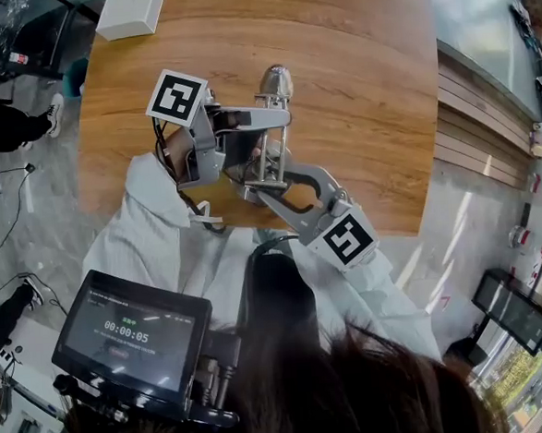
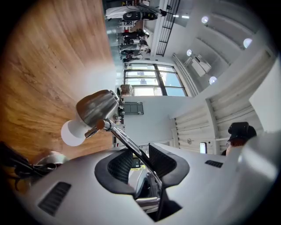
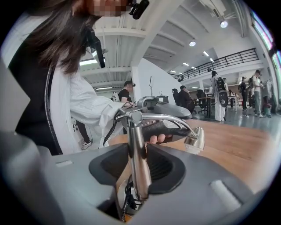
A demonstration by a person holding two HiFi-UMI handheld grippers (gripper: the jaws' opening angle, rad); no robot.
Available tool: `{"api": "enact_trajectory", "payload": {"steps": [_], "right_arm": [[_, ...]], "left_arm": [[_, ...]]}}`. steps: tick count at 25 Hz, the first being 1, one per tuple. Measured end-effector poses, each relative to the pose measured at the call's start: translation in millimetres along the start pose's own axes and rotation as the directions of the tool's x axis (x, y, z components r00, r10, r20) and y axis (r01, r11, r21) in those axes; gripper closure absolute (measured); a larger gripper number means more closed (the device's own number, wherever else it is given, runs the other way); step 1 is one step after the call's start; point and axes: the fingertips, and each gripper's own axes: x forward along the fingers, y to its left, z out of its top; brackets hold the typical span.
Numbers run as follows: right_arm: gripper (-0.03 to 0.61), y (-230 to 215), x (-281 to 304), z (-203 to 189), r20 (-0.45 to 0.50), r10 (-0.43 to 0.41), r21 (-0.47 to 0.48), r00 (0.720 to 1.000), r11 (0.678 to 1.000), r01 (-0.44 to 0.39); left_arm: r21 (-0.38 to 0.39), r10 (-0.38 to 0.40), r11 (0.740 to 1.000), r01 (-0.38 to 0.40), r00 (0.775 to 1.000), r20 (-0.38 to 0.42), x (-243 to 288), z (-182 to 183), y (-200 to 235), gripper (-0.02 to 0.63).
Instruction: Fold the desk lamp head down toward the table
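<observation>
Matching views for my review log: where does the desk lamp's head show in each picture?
Head view: lamp head, top centre.
Left gripper view: lamp head left of centre, white bulb at its lower left.
Right gripper view: lamp head right of centre, at the curved arm's end.
Shared landmark: the wooden table.

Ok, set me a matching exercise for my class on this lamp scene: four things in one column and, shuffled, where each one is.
Things
1. lamp head
2. lamp post
3. lamp arm
4. white box

Places
A. clamped in the right gripper
B. on the far side of the table
C. between the parted jaws of the left gripper
D. at the arm's tip, facing down over the wood

Pairs: 1-D, 2-A, 3-C, 4-B
</observation>
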Motion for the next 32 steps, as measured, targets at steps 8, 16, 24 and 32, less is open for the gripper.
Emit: {"api": "enact_trajectory", "payload": {"steps": [8, 16, 24, 32], "right_arm": [[0.453, -0.4, -2.2, -0.8, 0.009, -0.005, 0.023, 1.000, 1.000, 0.005], [0.451, -3.7, -1.9, -6.2, 0.007, -0.012, 0.042, 1.000, 0.999, 0.012], [0.438, -11.7, -3.3, -11.8, 0.008, -0.008, 0.118, 1.000, 0.993, 0.007], [0.436, -11.8, -15.3, -19.7, -0.005, -0.048, 0.119, 0.999, 0.992, 0.048]], "left_arm": [[-0.184, -0.062, 0.981, 0.068, 0.997, 0.034, 1.7, -7.2, 15.5, 0.502], [-0.279, -0.111, 0.953, 0.122, 0.992, 0.055, 3.4, -9.3, 27.3, 0.495], [-0.183, -0.097, 0.977, 0.104, 0.994, 0.049, 2.8, -6.3, 29.7, 0.474], [-0.125, -0.152, 0.979, 0.159, 0.986, 0.061, -20.7, -13.6, 15.7, 0.462]]}}
